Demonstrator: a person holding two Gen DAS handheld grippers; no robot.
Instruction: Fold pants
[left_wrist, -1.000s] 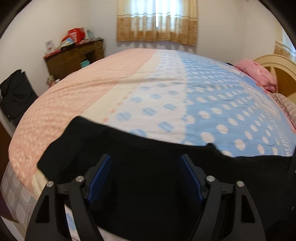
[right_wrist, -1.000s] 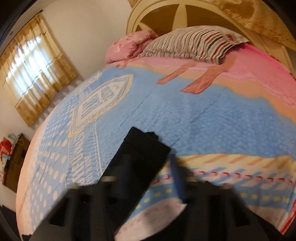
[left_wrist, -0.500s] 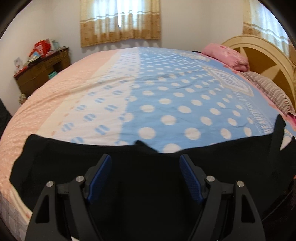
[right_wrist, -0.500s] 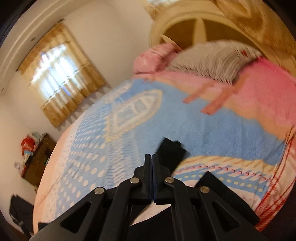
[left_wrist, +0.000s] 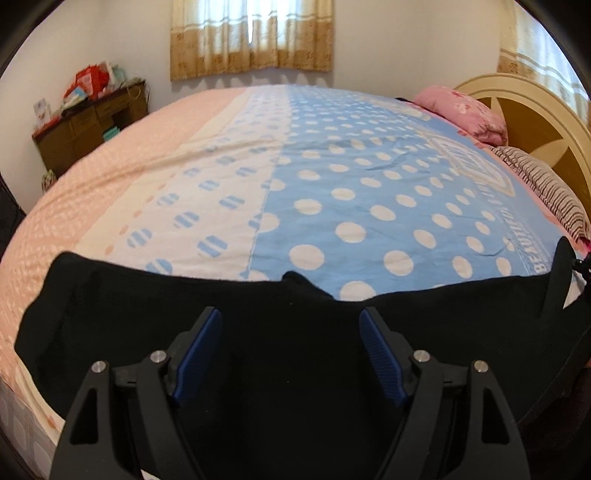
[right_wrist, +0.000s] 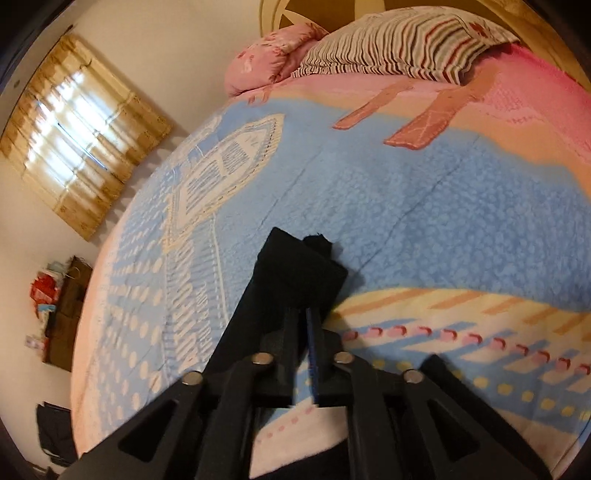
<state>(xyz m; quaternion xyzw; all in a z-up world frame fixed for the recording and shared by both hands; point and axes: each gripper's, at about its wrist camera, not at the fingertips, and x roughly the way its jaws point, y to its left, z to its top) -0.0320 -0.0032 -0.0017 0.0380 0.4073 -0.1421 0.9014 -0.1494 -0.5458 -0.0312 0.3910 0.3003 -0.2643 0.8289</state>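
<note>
The left gripper (left_wrist: 290, 326) is a matte black linkage frame with triangular cut-outs in its outer arms and four round silver pivot pins, and its two fingers carry ribbed blue pads (left_wrist: 380, 356) on their inner faces. The right gripper (right_wrist: 302, 325) has the same black frame, the same triangular openings and silver pins, with a thin blue pad edge showing between its fingers.

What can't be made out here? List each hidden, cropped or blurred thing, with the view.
- Left wrist view: the black pants run off the bottom edge, and the left gripper covers part of them.
- Right wrist view: the pant leg is motion-blurred; the right gripper fingers hide its near part.
- Both views: clutter on the wooden desk is too small to identify.
</note>
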